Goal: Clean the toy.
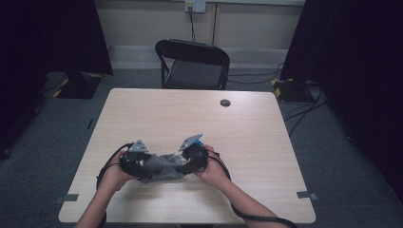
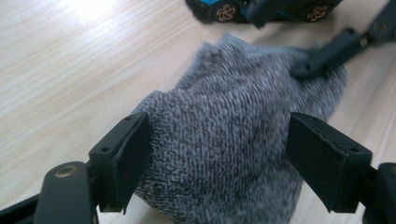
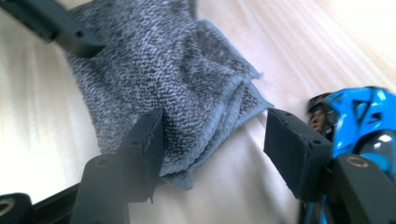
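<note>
A pale wooden table [image 1: 157, 114] stands in a dim room, with a black folding chair [image 1: 192, 64] pushed up at its far side. Near the front edge a person works a grey knitted sock [image 1: 164, 167] with a gripper in each hand. The left gripper [image 2: 217, 154] has its jaws standing wide, the sock's rounded end lying between them; one pad brushes the knit, the other stands clear, so nothing is clamped. The right gripper [image 3: 215, 140] is also well open: the sock's hemmed mouth lies against one jaw and partway into the gap, bare table filling the rest. A blue toy car [image 3: 359, 121] sits just outside its other jaw, beside the sock rather than inside it.
</note>
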### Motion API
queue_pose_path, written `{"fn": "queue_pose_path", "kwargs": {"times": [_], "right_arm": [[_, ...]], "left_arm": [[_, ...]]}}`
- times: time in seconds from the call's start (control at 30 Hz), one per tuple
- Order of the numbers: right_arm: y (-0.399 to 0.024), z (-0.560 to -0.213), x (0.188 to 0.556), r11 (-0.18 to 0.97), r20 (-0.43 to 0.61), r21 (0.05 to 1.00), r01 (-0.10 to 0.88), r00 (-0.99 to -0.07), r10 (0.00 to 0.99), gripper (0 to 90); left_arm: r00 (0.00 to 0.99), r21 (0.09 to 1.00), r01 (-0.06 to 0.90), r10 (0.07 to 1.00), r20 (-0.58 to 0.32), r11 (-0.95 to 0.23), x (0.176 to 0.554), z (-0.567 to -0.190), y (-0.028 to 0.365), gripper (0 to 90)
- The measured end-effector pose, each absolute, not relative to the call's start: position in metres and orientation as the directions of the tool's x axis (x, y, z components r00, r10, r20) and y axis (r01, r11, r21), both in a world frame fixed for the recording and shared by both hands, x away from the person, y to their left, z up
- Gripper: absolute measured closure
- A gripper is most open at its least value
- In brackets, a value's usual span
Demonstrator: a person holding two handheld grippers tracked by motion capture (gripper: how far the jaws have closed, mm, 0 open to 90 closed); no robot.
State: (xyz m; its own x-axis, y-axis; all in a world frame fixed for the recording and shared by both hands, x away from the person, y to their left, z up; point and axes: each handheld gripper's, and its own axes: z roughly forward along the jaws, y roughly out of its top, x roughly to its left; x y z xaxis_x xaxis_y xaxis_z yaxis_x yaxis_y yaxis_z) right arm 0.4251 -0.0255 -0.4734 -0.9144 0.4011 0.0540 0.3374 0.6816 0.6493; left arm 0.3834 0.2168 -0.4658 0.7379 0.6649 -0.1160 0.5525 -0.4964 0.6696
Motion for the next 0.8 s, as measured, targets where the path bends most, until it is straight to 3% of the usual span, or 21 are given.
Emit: {"fn": "queue_pose_path", "kwargs": {"times": [0.2, 0.43, 0.63, 0.8], "right_arm": [[-0.030, -0.471, 0.436, 0.664, 0.058, 0.658, 0.357, -0.902, 0.427, 38.4], [-0.046, -0.465, 0.435, 0.614, 0.099, 0.689, 0.385, -0.889, 0.447, 37.7], [-0.056, -0.459, 0.432, 0.612, 0.090, 0.692, 0.382, -0.887, 0.453, 37.0], [-0.071, -0.448, 0.439, 0.557, 0.106, 0.723, 0.410, -0.862, 0.496, 30.9]], "left_arm": [[0.746, 0.645, 0.565, 0.653, -0.132, -0.515, 0.380, -0.469, 0.216, 24.8], [0.758, 0.690, 0.526, 0.642, -0.115, -0.497, 0.378, -0.460, 0.213, 23.8], [0.792, 0.687, 0.491, 0.603, -0.095, -0.537, 0.377, -0.462, 0.199, 27.5], [0.796, 0.651, 0.501, 0.598, -0.090, -0.570, 0.378, -0.472, 0.193, 34.2]]}}
